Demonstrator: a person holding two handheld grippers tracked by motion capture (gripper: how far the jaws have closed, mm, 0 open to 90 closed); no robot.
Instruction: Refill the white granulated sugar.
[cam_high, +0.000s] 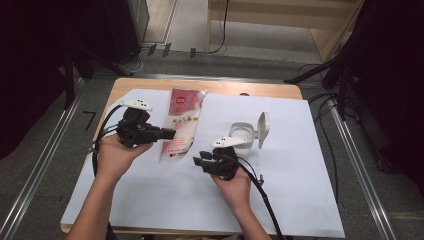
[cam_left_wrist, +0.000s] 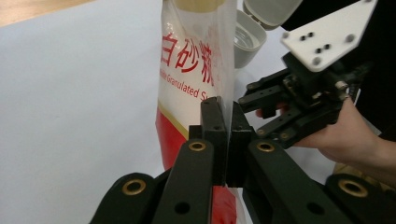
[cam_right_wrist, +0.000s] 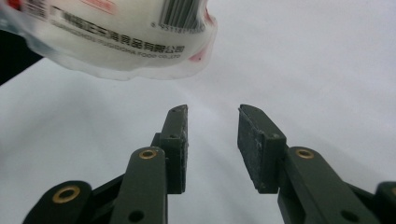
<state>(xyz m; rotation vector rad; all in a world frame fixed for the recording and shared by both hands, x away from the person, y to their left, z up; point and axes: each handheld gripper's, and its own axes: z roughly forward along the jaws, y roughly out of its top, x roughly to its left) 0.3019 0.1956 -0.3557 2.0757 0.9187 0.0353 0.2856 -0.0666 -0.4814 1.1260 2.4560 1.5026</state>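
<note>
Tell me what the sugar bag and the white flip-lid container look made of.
Clear and red printed sugar bag: thin, glossy plastic film, judging by its see-through areas showing white grains and its shiny, crinkled edges. White round flip-lid container: likely smooth moulded plastic, since its hinged lid and wall look uniformly white and faintly glossy.

A clear sugar bag (cam_high: 181, 125) with red print and white granules lies flat, its long axis running 12 to 6, on the worktop's (cam_high: 150, 200) white sheet, at 11 o'clock from centre.
</note>
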